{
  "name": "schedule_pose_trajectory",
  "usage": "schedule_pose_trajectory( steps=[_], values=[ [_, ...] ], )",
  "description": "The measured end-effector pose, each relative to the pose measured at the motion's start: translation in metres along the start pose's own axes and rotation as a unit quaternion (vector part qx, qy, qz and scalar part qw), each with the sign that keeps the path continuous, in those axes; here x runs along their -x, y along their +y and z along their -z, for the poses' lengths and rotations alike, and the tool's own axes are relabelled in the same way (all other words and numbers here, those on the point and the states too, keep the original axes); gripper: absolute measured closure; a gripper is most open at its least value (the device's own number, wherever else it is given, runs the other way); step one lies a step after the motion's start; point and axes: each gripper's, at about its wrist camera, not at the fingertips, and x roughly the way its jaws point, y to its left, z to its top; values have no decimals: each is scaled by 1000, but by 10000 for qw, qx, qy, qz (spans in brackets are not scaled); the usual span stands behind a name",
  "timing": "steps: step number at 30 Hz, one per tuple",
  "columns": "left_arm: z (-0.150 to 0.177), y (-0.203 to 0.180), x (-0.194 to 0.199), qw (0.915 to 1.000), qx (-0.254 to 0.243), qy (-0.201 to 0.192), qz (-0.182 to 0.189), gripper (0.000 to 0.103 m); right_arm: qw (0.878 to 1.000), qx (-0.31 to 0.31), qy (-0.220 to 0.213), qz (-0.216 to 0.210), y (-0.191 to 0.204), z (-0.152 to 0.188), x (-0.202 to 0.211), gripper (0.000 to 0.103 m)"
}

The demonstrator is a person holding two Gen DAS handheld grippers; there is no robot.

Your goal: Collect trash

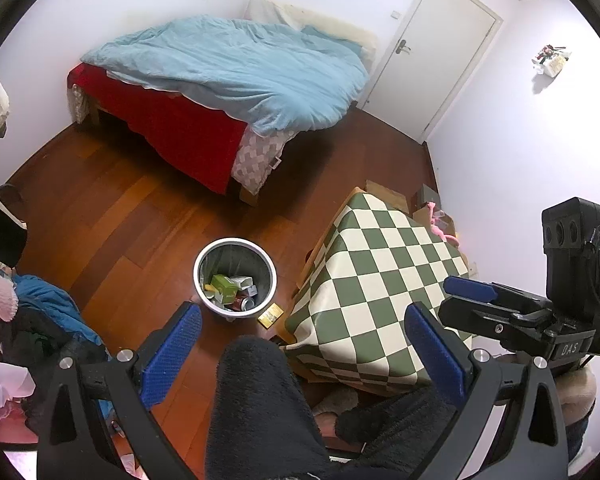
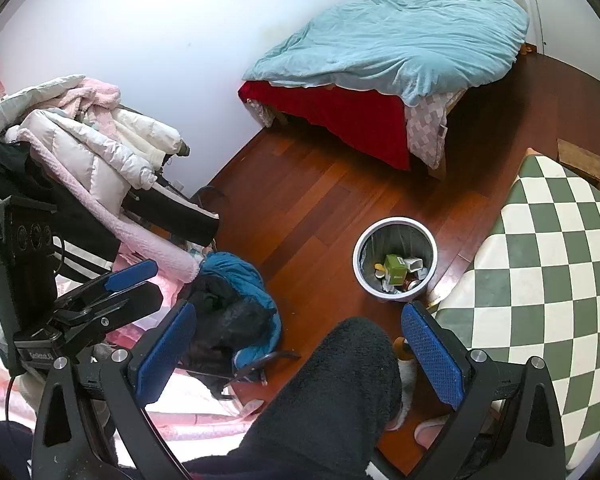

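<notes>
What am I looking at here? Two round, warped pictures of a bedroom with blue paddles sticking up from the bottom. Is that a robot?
No robot: a person holds a two-finger gripper in each hand, each with a wide-angle camera looking along its fingers. One picture comes from the left gripper, one from the right gripper. The blue paddles are their finger pads; both stand open and hold nothing. The dark fuzzy shape between them is the person's leg. On the wooden floor stands a white trash bin with boxes and a can inside, a small yellow box beside it. The checkered table looks bare.
</notes>
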Motion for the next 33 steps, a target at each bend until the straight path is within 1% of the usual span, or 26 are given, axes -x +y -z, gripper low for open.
schedule_pose_trajectory(
  steps=[24, 33],
  values=[
    [-1, -9, -2, 10000, 17, 21, 37, 0, 9999, 135, 86, -26, 1, -1, 2, 0],
    [-1, -6, 2, 10000, 71, -22, 37, 0, 9998, 171, 121, -35, 2, -1, 1, 0]
  ],
)
